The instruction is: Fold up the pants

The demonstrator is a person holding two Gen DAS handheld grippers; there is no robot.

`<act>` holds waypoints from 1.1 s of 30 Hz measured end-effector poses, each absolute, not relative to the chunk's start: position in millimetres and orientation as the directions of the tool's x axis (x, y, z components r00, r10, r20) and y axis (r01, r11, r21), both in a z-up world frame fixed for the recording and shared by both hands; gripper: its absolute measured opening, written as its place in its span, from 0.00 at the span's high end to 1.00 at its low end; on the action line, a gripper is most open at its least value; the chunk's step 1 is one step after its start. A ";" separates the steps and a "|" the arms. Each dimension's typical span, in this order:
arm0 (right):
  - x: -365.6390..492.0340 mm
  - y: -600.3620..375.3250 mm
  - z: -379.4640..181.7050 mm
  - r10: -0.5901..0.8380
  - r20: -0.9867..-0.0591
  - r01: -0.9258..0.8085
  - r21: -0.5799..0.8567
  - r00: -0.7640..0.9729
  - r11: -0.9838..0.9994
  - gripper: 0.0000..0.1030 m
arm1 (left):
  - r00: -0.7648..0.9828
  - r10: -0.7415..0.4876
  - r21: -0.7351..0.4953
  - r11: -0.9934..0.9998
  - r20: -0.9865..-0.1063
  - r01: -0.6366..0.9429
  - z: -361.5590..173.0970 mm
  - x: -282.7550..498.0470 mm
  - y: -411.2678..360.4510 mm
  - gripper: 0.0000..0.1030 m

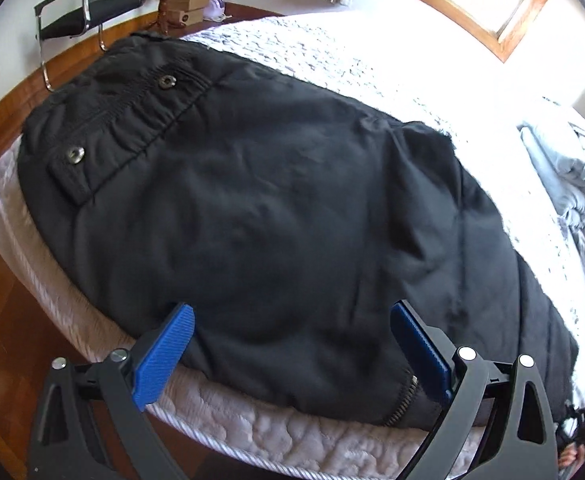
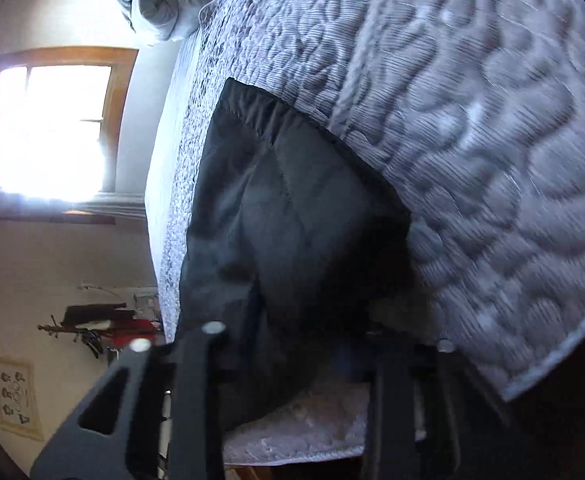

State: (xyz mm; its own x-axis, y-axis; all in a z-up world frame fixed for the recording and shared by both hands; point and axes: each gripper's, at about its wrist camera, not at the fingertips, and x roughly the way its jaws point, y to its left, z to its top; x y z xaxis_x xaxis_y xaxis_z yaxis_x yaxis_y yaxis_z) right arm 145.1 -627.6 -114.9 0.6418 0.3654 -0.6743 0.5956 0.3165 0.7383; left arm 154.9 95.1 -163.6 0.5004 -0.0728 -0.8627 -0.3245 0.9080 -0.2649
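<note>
Black pants [image 1: 252, 200] lie spread on a white quilted bed [image 1: 332, 52], the waistband with two metal snaps [image 1: 168, 81] at the far left. My left gripper [image 1: 292, 312] hangs open above the pants' near edge, its blue pads [image 1: 164, 356] wide apart and nothing between them. A zipper [image 1: 406, 398] shows by the right pad. In the right wrist view a hemmed end of the pants [image 2: 292, 208] runs in between my right gripper's [image 2: 300, 344] arms and hides the fingertips. The cloth looks pinched there.
The bed's near edge [image 1: 272, 432] drops to a wooden floor [image 1: 4, 280]. A bundled grey blanket [image 1: 572, 176] lies at the far end of the bed. A black chair [image 1: 88, 4] and stacked boxes [image 1: 184, 8] stand by the wall. A bright window [image 2: 48, 128] is beyond.
</note>
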 end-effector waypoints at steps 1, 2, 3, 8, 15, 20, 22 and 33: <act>150.4 -629.0 -111.6 0.368 -0.676 0.591 0.737 0.639 0.329 0.85 | 0.497 -0.061 -0.249 0.913 -0.866 -0.323 -165.7 159.5 92.4 0.04; 155.4 -631.3 -107.0 0.368 -0.680 0.587 0.733 0.634 0.344 0.87 | 0.496 -0.050 -0.236 0.918 -0.867 -0.320 -166.5 162.3 89.9 0.04; 158.9 -635.5 -102.2 0.364 -0.676 0.582 0.737 0.641 0.344 0.88 | 0.498 -0.038 -0.218 0.926 -0.867 -0.308 -167.3 167.4 84.6 0.04; 164.1 -671.2 -76.2 0.276 -0.684 0.580 0.723 0.675 0.375 0.89 | 0.466 -0.105 -0.222 0.954 -0.878 -0.202 -169.8 201.8 37.9 0.04; 141.0 -725.0 -61.4 0.098 -0.823 0.718 0.540 0.559 0.439 0.89 | 0.410 -0.143 -0.170 0.985 -0.901 -0.030 -178.0 246.7 -51.9 0.04; 146.3 -707.2 -35.5 0.015 -0.847 0.695 0.445 0.531 0.565 0.89 | 0.430 -0.161 -0.188 0.982 -0.889 -0.021 -168.0 234.8 -44.6 0.04; 162.5 -684.2 -9.0 -0.056 -0.832 0.649 0.386 0.552 0.656 0.89 | 0.465 -0.179 -0.231 0.971 -0.867 -0.057 -156.4 224.5 -30.5 0.04; 262.1 -476.9 76.7 -0.001 -0.752 0.189 0.165 0.660 0.968 0.86 | 0.612 -0.216 -0.457 0.848 -0.761 -0.269 -115.0 148.0 62.1 0.04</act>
